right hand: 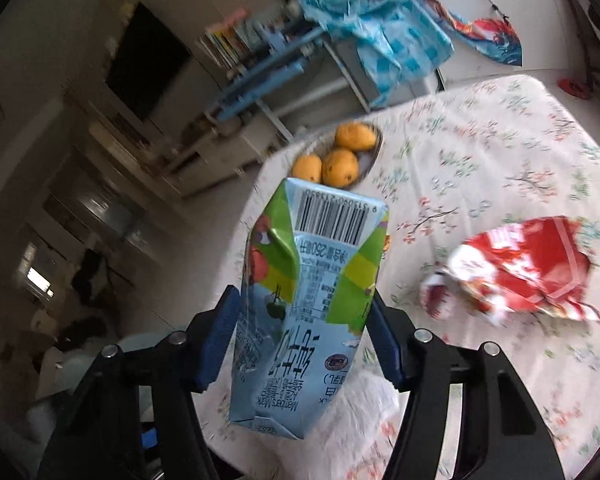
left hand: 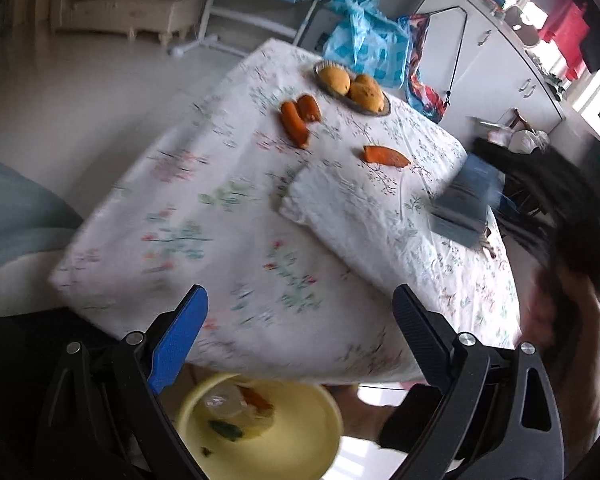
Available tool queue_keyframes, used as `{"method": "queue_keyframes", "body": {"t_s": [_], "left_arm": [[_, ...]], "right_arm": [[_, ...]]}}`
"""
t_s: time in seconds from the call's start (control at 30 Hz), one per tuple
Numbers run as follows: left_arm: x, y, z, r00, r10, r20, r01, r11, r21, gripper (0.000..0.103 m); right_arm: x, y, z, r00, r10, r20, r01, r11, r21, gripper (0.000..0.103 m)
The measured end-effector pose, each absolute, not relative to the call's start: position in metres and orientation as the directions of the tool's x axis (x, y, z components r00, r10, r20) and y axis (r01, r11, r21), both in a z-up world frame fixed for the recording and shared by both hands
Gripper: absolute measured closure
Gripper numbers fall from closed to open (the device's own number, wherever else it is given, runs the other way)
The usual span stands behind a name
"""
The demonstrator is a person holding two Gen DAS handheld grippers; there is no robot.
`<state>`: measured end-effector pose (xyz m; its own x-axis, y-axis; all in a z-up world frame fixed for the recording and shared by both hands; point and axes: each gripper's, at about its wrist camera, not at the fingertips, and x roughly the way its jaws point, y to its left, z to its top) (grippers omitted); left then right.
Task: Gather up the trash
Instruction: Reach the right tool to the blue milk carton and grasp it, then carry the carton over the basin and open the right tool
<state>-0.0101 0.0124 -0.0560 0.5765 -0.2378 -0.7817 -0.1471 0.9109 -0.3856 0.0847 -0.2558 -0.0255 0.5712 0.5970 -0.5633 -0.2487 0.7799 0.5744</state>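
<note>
My right gripper (right hand: pixel 304 316) is shut on a crumpled blue-and-green milk carton (right hand: pixel 304 308) and holds it above the table's edge. A torn red snack wrapper (right hand: pixel 516 272) lies on the floral tablecloth (right hand: pixel 480 152) to its right. My left gripper (left hand: pixel 300 320) is open and empty over the near table edge. Below it a yellow basin (left hand: pixel 300 432) holds a clear cup and peel scraps. Orange peels lie on the cloth, two together (left hand: pixel 298 118) and one apart (left hand: pixel 386 156). The carton in the right gripper shows blurred at the right of the left wrist view (left hand: pixel 464 204).
A plate of mangoes (left hand: pixel 352 86) (right hand: pixel 340 156) stands at the table's far end. A blue plastic sheet (left hand: pixel 360 40) hangs over a blue rack behind the table. White cabinets (left hand: pixel 500 60) stand at the right. A folded cloth layer (left hand: pixel 364 216) lies on the table.
</note>
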Motion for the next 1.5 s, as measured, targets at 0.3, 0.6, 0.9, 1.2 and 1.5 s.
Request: {"method": "queue_keyframes", "body": {"t_s": [0.3,0.6,0.9,1.2,1.5], "left_arm": [[0.055,-0.048,-0.075,0.575,-0.083,-0.814,-0.114,0.977,-0.18,0.025],[0.046,-0.036,-0.058,0.568,-0.209,-0.796,0.004,0.968,-0.252,0.098],[-0.049,-0.007,-0.02,0.546,-0.174,-0.819,0.086,0.985,-0.151,0.098],[-0.112,-0.05,-0.063,0.406,-0.036,-0.913,0.207,0.977,0.054,0.095],[-0.106,-0.034,-0.037,0.532,0.022,-0.847,0.14,0.984,0.113,0.032]], "right_arm": [[0.037,-0.306,-0.025,0.616,0.614,-0.493,-0.231,0.739,0.633,0.043],[0.027,-0.308,-0.031,0.611,0.639,-0.467,-0.238,0.712,0.661,0.043],[-0.016,-0.272,-0.047,0.523,0.694,-0.495,-0.297,0.693,0.657,0.043],[-0.059,-0.197,-0.102,0.333,0.619,-0.711,-0.354,0.781,0.514,0.042],[-0.055,-0.2,-0.126,0.317,0.503,-0.804,-0.294,0.858,0.42,0.033]]}}
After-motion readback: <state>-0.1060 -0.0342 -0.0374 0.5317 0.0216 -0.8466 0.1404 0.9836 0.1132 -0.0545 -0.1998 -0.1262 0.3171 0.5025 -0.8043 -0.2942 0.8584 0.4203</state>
